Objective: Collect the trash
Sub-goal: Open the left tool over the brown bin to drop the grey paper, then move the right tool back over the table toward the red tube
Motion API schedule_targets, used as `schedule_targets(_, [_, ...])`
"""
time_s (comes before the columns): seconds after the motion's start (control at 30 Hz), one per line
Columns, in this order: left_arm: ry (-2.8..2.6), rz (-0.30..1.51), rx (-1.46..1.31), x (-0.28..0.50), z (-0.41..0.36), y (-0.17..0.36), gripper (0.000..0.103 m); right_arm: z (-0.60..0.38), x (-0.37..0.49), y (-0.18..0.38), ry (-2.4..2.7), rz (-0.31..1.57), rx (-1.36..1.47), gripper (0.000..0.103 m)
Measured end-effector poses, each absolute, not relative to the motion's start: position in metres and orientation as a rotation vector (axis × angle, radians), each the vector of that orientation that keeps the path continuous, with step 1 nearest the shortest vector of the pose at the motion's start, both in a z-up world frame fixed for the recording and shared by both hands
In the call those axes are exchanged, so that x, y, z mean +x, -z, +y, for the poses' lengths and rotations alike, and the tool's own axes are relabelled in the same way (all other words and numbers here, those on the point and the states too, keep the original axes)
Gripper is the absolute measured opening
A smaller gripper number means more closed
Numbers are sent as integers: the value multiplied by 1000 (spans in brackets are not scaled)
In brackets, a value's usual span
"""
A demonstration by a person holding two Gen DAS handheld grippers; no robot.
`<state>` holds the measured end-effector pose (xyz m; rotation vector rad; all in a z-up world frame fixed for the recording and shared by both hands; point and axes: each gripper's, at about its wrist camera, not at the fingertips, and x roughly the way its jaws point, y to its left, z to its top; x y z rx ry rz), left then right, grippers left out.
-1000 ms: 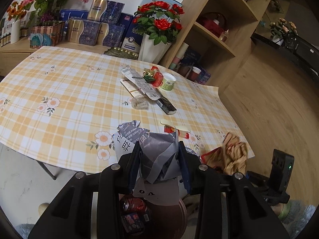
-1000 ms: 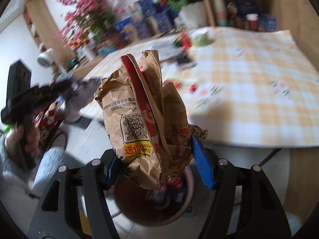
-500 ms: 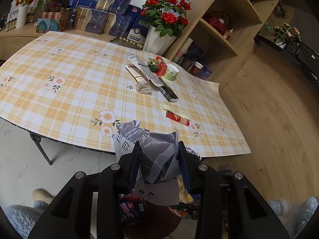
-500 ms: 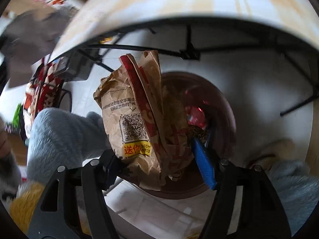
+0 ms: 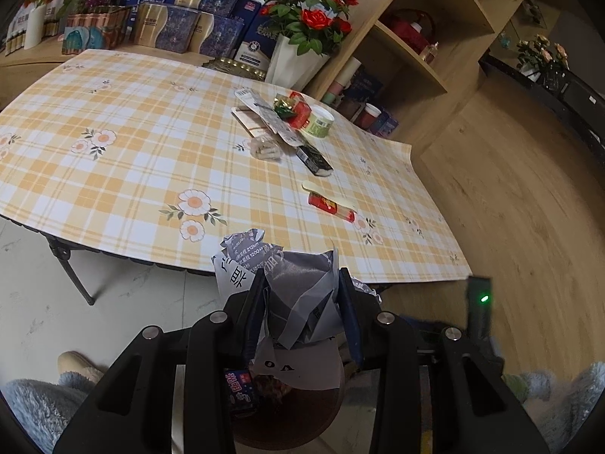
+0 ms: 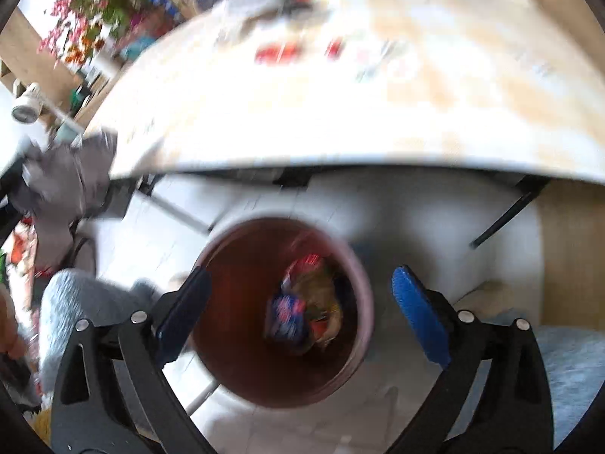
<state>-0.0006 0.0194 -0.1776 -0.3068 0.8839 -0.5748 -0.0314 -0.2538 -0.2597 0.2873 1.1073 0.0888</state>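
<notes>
My left gripper (image 5: 302, 295) is shut on a crumpled grey plastic wrapper (image 5: 298, 291), held over the dark red trash bin (image 5: 302, 416) below the table edge. In the right wrist view, my right gripper (image 6: 298, 299) hangs over the bin (image 6: 227, 302) with its jaws opening wide and nothing between them. The brown paper bag (image 6: 317, 302) lies at the bottom of the bin among other wrappers. The grey wrapper (image 6: 64, 181) also shows blurred at the left of that view. More trash stays on the table: a red packet (image 5: 331, 204), a black box (image 5: 314, 159) and a pile of papers (image 5: 264, 113).
The table with a yellow checked cloth (image 5: 113, 143) stands just beyond the bin. A vase of red roses (image 5: 302, 38), gift boxes (image 5: 189, 22) and a wooden shelf (image 5: 416, 38) are behind it. A person's fuzzy grey legs (image 5: 34, 405) flank the bin.
The right gripper opened and the brown paper bag dropped from it into the bin. The left gripper sank slightly, still holding the grey wrapper.
</notes>
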Motion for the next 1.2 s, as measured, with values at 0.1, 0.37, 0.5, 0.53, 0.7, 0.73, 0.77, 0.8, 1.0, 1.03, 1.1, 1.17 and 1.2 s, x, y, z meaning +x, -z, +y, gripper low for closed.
schedule_targets(0.1, [583,898,-259,-4,7,186,36,-265,-42,243,38,990,267,97])
schedule_targets(0.37, [641,967,-169,-15,-18,220,37,-272,-52,228,142,896,175,97])
schedule_targets(0.5, [677,1006,-177,-14,-23,235,38,-259,-54,234,133,907,153,97])
schedule_targets(0.53, [688,1026,-186,-14,-25,240,38,-259,-54,235,132,913,151,97])
schedule_targets(0.7, [742,1112,-177,-17,-39,258,38,-258,-54,236,149,917,146,97])
schedule_targets(0.73, [747,1121,-170,-18,-42,260,38,-258,-53,237,151,918,148,97])
schedule_targets(0.77, [752,1129,-165,-18,-44,262,38,-259,-53,237,155,920,149,97])
schedule_targets(0.8, [757,1143,-160,-17,-47,265,38,-260,-53,238,160,922,151,97])
schedule_targets(1.0, [757,1172,-131,-15,-55,272,62,-265,-53,239,180,928,158,97])
schedule_targets(1.03, [753,1160,-125,-16,-55,270,67,-265,-52,239,182,928,157,97])
schedule_targets(1.1, [740,1137,-114,-16,-54,266,76,-265,-52,239,179,927,157,97])
schedule_targets(1.17, [719,1120,-109,-16,-52,262,81,-265,-52,239,160,920,164,97])
schedule_targets(1.2, [701,1110,-106,-16,-50,261,83,-264,-52,239,147,917,170,97])
